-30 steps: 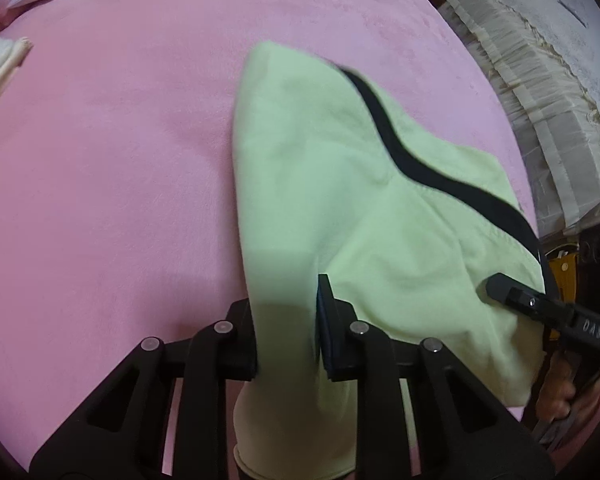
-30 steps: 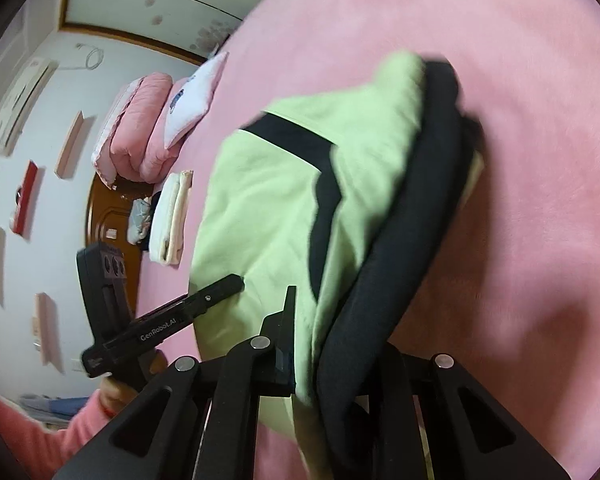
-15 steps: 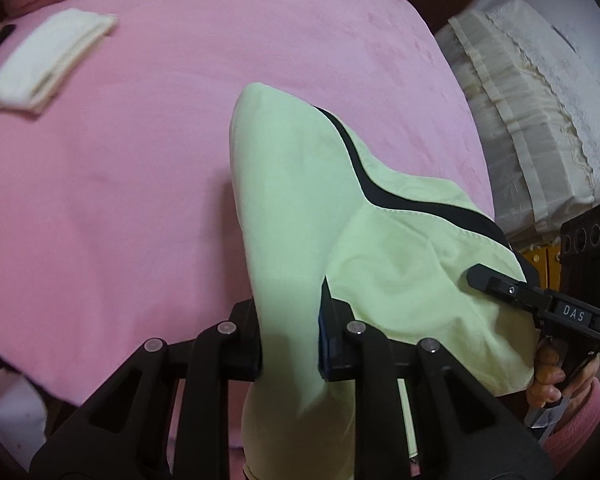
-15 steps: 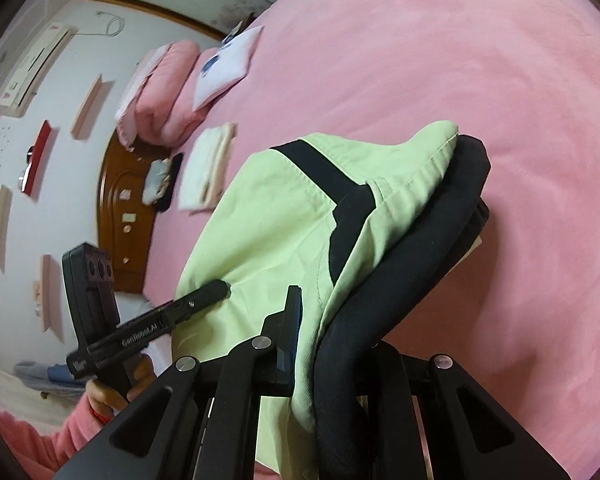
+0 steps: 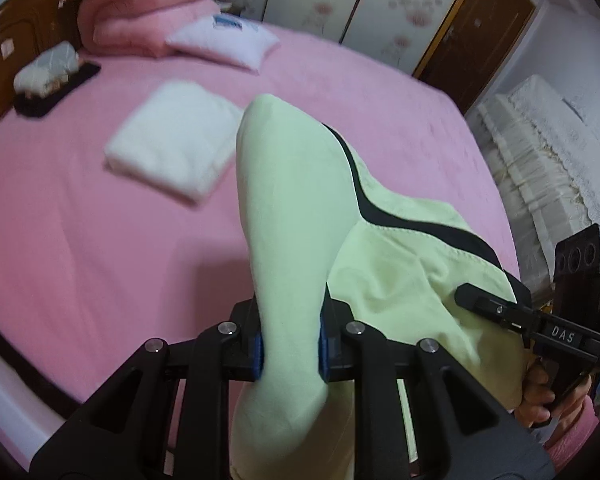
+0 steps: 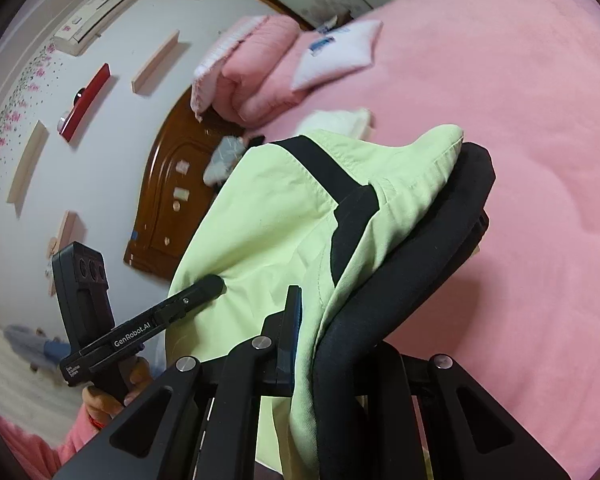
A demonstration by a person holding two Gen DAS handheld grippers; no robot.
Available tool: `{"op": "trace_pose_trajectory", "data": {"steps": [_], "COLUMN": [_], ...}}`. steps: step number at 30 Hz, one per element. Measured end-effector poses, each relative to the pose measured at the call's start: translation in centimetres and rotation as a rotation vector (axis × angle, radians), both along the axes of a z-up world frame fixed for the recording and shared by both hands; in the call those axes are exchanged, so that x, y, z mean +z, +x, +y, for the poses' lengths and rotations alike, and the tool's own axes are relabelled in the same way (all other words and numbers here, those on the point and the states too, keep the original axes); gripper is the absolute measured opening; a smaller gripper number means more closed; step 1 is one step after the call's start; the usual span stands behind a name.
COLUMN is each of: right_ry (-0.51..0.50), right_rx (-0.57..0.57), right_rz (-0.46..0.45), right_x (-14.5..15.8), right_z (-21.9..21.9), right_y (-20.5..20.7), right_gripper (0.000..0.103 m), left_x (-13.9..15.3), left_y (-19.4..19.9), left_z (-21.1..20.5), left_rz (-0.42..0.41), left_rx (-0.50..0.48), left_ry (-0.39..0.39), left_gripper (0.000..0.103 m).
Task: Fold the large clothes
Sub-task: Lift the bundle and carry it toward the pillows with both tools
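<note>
A pale green garment [image 5: 300, 216] with black trim hangs lifted above the pink bed [image 5: 100, 240], folded over on itself. My left gripper [image 5: 290, 344] is shut on one bunched green edge of it. In the right wrist view the same green garment [image 6: 268, 224] drapes over my right gripper [image 6: 320, 344], which is shut on its thick black-trimmed edge. The right gripper [image 5: 500, 312] shows at the right of the left wrist view, pinching the cloth. The left gripper [image 6: 204, 288] appears at the left of the right wrist view, a hand below it.
A folded white cloth [image 5: 172, 140] lies on the bed beyond the garment. Pink folded bedding [image 5: 148, 8] and a white pillow [image 5: 224, 40] sit at the headboard, with a small dark tray [image 5: 52, 76] at far left. A white lace-covered piece of furniture [image 5: 540, 152] stands to the right.
Both grippers have risen with the garment, lifting it off the bed. The left view swung up and back, bringing the folded white cloth, pillows and headboard into sight.
</note>
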State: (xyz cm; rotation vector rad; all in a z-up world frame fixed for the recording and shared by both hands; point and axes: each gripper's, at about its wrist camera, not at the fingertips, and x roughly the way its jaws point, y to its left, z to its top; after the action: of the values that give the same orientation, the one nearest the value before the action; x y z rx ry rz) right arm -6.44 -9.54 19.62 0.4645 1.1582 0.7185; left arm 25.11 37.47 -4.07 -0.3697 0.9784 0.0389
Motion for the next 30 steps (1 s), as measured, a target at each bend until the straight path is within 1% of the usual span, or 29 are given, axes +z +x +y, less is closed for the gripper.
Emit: {"op": "trace_pose_trajectory", "data": {"steps": [2,5,7,8,9,11,12,15,16,17,18,19,20,21,22,23,24,25,26,27,28,29,30], "right_ry": [0.014,0.030,0.044,0.048,0.056,0.062,0.072,0.107,0.127,0.149,0.163,0.177,0.194,0.196,0.175,0.158,0.135,0.135,0.122,0.079,0.028,-0.011,-0.068], "right_rx": [-0.018,-0.042,-0.058,-0.063,-0.064,-0.064,-0.064,-0.072,-0.084,-0.096,-0.110,-0.126,-0.140,-0.150,-0.147,-0.139,-0.138,-0.146,-0.157,-0.166,-0.161,-0.148,-0.115], "right_rz": [-0.027,-0.060,-0.078,-0.087,-0.100,-0.128,-0.148,-0.179,-0.183,-0.189,-0.195,-0.199,-0.205,-0.201,-0.199,-0.200,-0.196,-0.173,-0.129,-0.080,-0.018,0.032,0.109], "right_x": [1.6,2.8,3.4,4.0,4.5,5.4,5.5,6.2,6.5,6.5,6.3,5.5,4.5,3.4,2.0,0.9,-1.1,-3.4,-6.4,-9.6,-13.3,-15.9,-19.1], "right_z": [8.0,15.9,20.5,24.1,26.5,31.3,33.6,38.2,38.7,38.7,39.4,39.4,40.9,39.9,40.9,39.6,41.0,40.9,41.0,43.6,43.6,44.5,45.5], "right_y": [-0.9,0.3,2.4,3.6,5.0,8.2,10.2,16.2,17.7,18.6,20.3,22.6,24.5,26.2,27.9,28.5,30.0,31.0,32.1,34.2,35.1,35.8,36.3], "right_gripper": [0.011,0.011,0.011,0.011,0.011,0.011,0.011,0.011,0.011,0.011,0.011,0.011,0.011,0.011,0.011,0.011,0.011,0.011,0.011,0.011,0.011,0.011,0.012], "left_x": [1.2,2.9,3.7,4.2,4.8,5.9,6.0,6.8,6.9,6.6,6.0,5.2,4.3,3.2,1.1,-1.2,-3.6,-6.8,-10.4,-12.7,-15.9,-19.8,-21.2], "left_y": [1.1,3.4,5.7,6.9,6.7,9.9,12.3,19.0,21.5,23.8,26.2,28.5,30.4,32.2,34.3,36.1,37.2,38.9,40.6,41.2,42.2,43.0,43.0], "left_z": [4.4,11.8,15.6,17.6,20.6,24.4,25.3,28.8,30.0,30.6,31.2,32.6,33.4,34.2,34.4,35.6,35.9,37.4,38.8,39.2,40.0,40.5,40.5], "left_rz": [-0.032,-0.076,-0.097,-0.115,-0.127,-0.150,-0.152,-0.173,-0.188,-0.195,-0.202,-0.206,-0.208,-0.211,-0.212,-0.204,-0.191,-0.152,-0.089,-0.041,0.039,0.131,0.138], "left_rx": [-0.005,-0.001,0.005,0.005,0.004,0.013,0.019,0.021,0.011,0.005,0.000,-0.005,-0.007,-0.021,-0.044,-0.067,-0.074,-0.079,-0.076,-0.069,-0.055,-0.040,-0.036], "left_ry": [0.020,0.015,0.023,0.042,0.058,0.105,0.114,0.172,0.199,0.213,0.223,0.230,0.235,0.244,0.258,0.268,0.265,0.245,0.221,0.210,0.208,0.251,0.290], "left_gripper": [0.016,0.016,0.016,0.016,0.016,0.016,0.016,0.016,0.016,0.016,0.017,0.017,0.017,0.017,0.017,0.017,0.017,0.017,0.017,0.017,0.017,0.017,0.022]}}
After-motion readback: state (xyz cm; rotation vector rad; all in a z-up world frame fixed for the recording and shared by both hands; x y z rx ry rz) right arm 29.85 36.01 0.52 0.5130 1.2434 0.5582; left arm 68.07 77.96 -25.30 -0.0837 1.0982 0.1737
